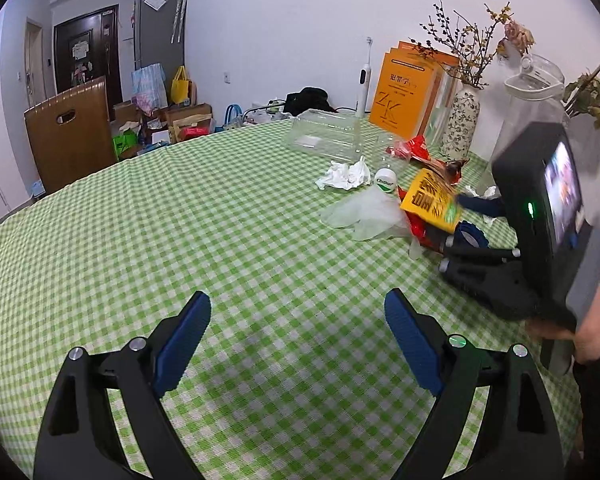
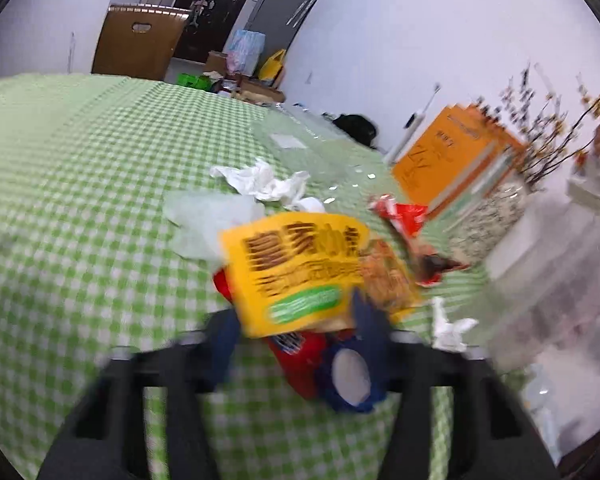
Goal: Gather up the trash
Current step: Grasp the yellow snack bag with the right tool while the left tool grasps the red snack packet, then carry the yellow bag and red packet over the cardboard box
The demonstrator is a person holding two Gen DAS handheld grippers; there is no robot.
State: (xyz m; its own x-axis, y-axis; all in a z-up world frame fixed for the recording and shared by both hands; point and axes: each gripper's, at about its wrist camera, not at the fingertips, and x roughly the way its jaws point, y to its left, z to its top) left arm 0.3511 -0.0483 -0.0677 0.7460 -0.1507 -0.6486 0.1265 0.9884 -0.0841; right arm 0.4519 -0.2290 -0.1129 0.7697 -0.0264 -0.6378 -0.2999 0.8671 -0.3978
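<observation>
Trash lies on the green checked tablecloth [image 1: 180, 240]: a yellow snack packet [image 1: 432, 204], crumpled white tissue [image 1: 346, 174], a clear plastic glove [image 1: 364, 212], a red wrapper [image 1: 410, 148] and a white bottle cap [image 1: 385, 181]. My left gripper [image 1: 298, 332] is open and empty above bare cloth. My right gripper [image 2: 296, 336] is closed on the yellow snack packet [image 2: 296, 268], with a red wrapper [image 2: 300, 356] and a blue bottle cap [image 2: 350, 376] below it; this view is blurred. The right gripper also shows in the left wrist view [image 1: 472, 216].
Orange books [image 1: 404, 88], a patterned vase with dried branches [image 1: 460, 120], a clear jar [image 1: 528, 108] and a clear plastic box [image 1: 328, 132] stand along the table's far side by the wall. A wooden chair back [image 1: 68, 128] and bags lie beyond the table.
</observation>
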